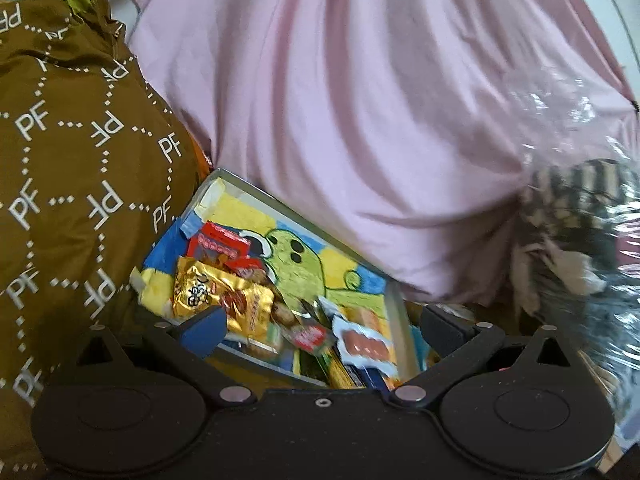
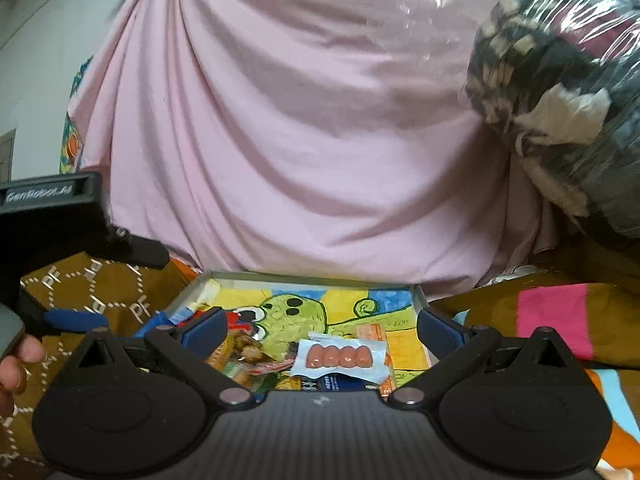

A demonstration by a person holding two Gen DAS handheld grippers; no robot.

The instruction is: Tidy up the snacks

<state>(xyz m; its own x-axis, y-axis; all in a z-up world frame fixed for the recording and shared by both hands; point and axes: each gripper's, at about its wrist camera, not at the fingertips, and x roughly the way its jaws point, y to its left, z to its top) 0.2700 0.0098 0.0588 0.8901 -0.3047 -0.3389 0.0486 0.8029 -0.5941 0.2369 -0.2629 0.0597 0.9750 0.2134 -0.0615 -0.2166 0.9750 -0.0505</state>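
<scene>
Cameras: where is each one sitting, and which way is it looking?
Left wrist: sits on the left gripper, looking along its open fingers and slightly down at the snack tray beside the brown patterned cloth; only its own fingers show.
Right wrist: sits on the right gripper, looking level across the tray toward the pink cloth; its open fingers, the left gripper and a hand show.
Shared: tray, sausage packet, pink cloth, plastic-wrapped bundle.
</scene>
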